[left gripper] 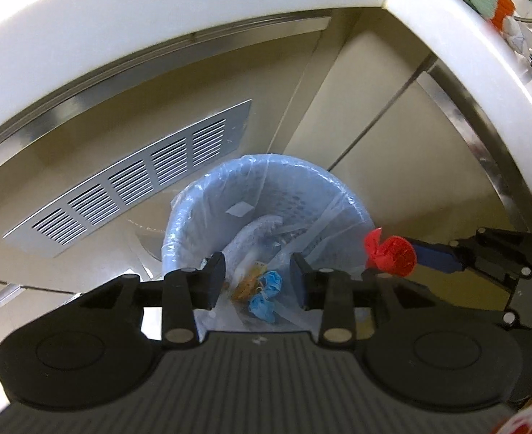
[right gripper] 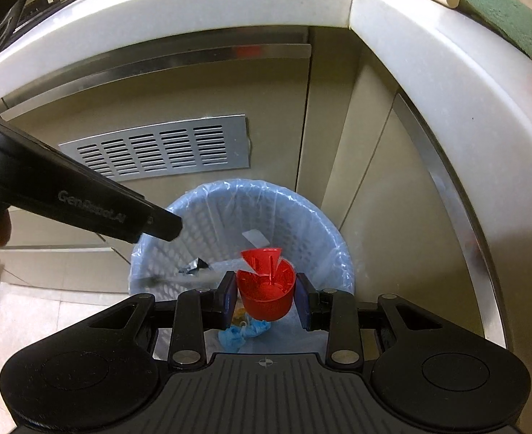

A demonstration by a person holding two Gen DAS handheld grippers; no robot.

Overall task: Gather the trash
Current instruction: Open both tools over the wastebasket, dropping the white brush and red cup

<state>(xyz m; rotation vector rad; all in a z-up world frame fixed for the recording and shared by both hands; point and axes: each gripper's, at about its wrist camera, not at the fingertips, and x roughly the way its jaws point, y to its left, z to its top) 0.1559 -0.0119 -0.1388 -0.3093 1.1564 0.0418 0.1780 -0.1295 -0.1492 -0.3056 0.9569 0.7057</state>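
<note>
Left gripper: black two-finger tool right under the lens, jaws apart with nothing between them, hanging over the bin's mouth.
Right gripper: black fingers with blue pads, clamped on both sides of a cracked red plastic cup; one torn shard sticks up from its rim.
Red cup's place: held above the near edge of the bin, not yet inside; in the left wrist view it shows at the right, pinched at the tip of the other tool.
Bin: pale blue perforated plastic waste basket lined with a clear bag, standing on the floor in the corner of the cabinets.
Bin's contents: crumpled blue disposable gloves, a brownish scrap beside them, and a white paper slip stuck to the liner.
Surroundings: beige cabinet fronts with a silver louvred vent plate to the left of the bin; white countertop edge curving overhead, a green sponge lying on it.
</note>
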